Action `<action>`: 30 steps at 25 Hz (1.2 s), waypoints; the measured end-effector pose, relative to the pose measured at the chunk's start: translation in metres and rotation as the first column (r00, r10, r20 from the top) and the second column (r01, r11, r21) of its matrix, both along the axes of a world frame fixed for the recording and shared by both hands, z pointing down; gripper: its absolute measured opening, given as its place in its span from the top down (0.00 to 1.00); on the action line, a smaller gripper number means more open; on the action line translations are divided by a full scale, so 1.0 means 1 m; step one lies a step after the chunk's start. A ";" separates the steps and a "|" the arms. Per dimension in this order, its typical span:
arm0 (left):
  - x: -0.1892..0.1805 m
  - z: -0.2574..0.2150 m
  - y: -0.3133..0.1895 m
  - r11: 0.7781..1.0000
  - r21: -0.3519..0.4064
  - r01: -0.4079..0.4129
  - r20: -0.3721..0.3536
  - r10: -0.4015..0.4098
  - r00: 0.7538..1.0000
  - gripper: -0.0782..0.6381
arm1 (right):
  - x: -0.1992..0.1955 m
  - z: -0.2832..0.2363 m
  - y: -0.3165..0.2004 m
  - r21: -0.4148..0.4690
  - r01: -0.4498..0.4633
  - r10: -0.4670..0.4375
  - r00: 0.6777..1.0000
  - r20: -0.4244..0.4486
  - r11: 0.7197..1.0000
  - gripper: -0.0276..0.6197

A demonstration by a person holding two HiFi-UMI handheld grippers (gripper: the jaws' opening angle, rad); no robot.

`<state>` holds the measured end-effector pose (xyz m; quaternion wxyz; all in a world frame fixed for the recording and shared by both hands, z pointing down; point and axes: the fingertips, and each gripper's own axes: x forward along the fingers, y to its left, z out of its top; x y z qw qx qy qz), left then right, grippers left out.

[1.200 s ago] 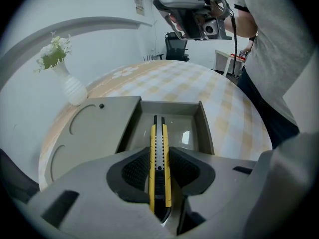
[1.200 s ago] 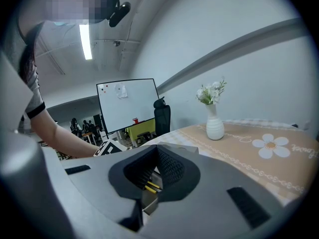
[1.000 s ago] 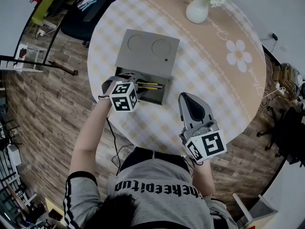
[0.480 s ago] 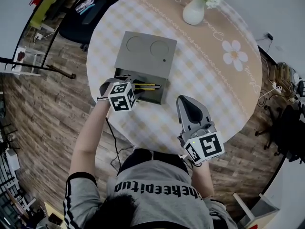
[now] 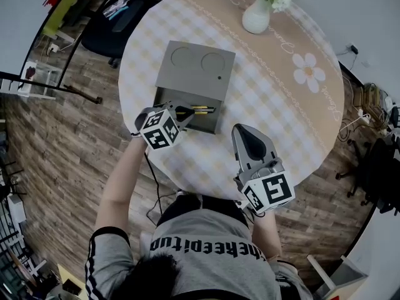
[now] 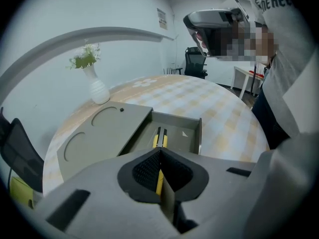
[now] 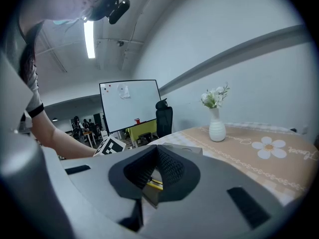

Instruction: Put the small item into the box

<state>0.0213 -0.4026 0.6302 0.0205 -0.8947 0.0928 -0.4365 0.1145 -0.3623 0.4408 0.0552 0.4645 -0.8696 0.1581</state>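
The grey box lies open on the round table, its lid point(image 5: 194, 67) folded flat behind the tray point(image 5: 164, 96). A yellow and black small item point(image 5: 199, 110) lies lengthwise in the tray and also shows as the item point(image 6: 159, 137) just beyond my left jaws. My left gripper point(image 5: 177, 114) hovers at the tray's near left corner, jaws shut with nothing between them point(image 6: 160, 156). My right gripper point(image 5: 245, 132) hangs over the table right of the box, also shut and empty point(image 7: 157, 156).
A white vase point(image 5: 259, 14) with flowers stands at the table's far side. A white flower print point(image 5: 310, 72) marks the tablecloth on the right. Chairs and wooden floor surround the table. A small white scrap point(image 6: 185, 133) lies in the tray.
The left gripper's jaws, spread over the tray's near edge a second ago, now look closed, and it has drawn back slightly. The right gripper has hardly moved.
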 end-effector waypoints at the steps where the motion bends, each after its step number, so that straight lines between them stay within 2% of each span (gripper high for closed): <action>1: 0.000 -0.003 0.001 1.000 0.002 0.012 -0.013 -0.012 1.000 0.87 | -0.002 0.000 0.001 0.000 0.002 -0.002 1.000 0.000 1.000 0.95; 9: -0.004 -0.029 0.015 0.994 0.011 0.108 -0.122 -0.106 0.987 0.87 | -0.016 0.000 0.010 0.007 0.020 -0.020 1.000 -0.021 1.000 0.95; 17: -0.011 -0.057 0.036 0.982 0.037 0.184 -0.220 -0.172 0.960 0.87 | -0.029 -0.008 0.027 0.026 0.032 -0.031 0.999 -0.019 0.999 0.95; 30: -0.024 -0.118 0.069 0.955 0.091 0.281 -0.389 -0.226 0.893 0.87 | -0.050 -0.022 0.054 0.057 0.039 -0.039 0.999 -0.015 0.998 0.95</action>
